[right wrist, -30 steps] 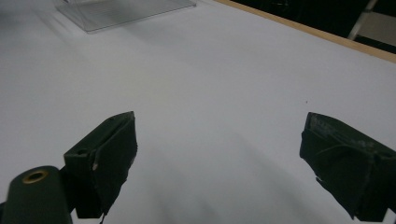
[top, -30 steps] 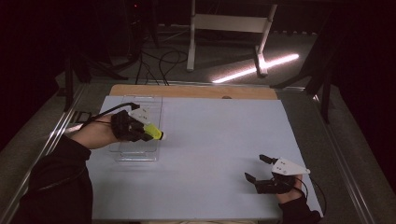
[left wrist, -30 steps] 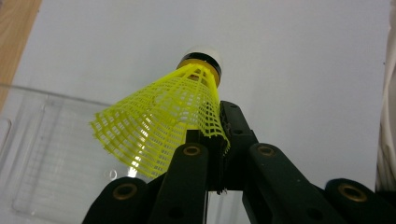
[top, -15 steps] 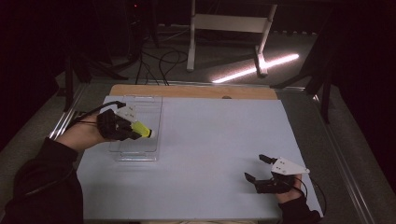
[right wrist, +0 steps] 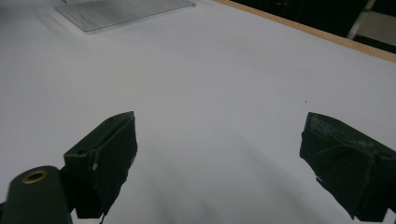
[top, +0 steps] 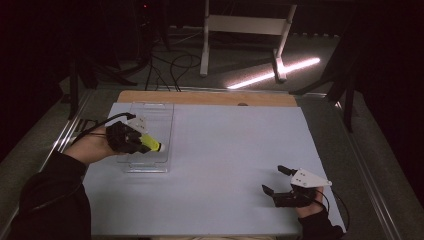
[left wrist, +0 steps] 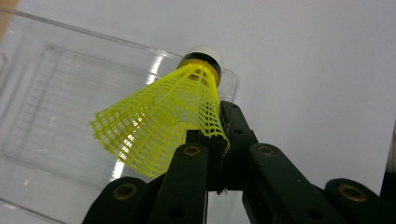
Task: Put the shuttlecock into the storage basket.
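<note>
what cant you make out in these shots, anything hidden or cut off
- Left gripper view: the shuttlecock skirt's base is hidden behind the left hand-held gripper jaws clamping it.
- Left gripper view: the clear tray runs off the left and bottom edges.
- High view: the shuttlecock's mesh is too small to resolve.
- Right gripper view: the tray is cut by the top edge; the right hand-held gripper is open.

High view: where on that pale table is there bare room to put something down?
Most of the pale mat is bare: the wide stretch between the clear tray on the left and the right gripper near the front right corner, back to the wooden edge. It is crowded only over the tray, where the left gripper holds a yellow shuttlecock.
</note>
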Tool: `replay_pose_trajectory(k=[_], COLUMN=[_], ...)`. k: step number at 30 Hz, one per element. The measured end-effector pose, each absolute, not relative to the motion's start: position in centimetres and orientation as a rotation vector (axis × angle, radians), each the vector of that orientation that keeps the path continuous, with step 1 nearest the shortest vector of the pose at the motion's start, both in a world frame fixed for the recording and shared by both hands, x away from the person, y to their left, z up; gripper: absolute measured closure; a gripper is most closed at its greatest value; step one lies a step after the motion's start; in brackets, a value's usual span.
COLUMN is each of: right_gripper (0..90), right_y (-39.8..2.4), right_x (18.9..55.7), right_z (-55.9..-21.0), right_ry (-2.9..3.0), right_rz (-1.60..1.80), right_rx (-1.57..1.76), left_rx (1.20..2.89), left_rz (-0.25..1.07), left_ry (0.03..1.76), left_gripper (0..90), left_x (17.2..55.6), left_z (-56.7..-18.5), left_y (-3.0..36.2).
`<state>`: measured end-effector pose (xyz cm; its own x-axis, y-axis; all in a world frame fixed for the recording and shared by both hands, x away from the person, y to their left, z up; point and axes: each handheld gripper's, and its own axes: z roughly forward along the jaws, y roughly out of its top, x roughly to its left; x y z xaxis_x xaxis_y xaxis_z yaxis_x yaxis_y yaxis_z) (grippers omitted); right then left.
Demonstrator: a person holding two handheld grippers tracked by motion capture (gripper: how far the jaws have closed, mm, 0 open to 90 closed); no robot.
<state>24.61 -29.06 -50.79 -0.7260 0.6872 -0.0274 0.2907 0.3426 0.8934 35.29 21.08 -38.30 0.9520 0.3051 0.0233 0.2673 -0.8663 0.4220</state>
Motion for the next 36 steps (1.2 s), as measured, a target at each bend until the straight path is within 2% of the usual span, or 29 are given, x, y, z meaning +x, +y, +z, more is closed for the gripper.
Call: replay_pose_trajectory(k=[15, 36], right_gripper=[11.2, 11.2], right_y=[-29.1, -29.1], right_x=[24.5, 24.6], right_z=[-50.8, -50.9], right_ry=[2.22, 2.222], right_rz=[1.34, 1.338], right_rx=[0.864, 0.862], left_rx=[2.696, 2.726], left_rz=[0.063, 0.019], left_ry=[0.432, 0.464], left_gripper=[89.8, 89.7], left_x=[35.9, 36.8], left_z=[-41.1, -43.0], left_y=[21.3, 21.0])
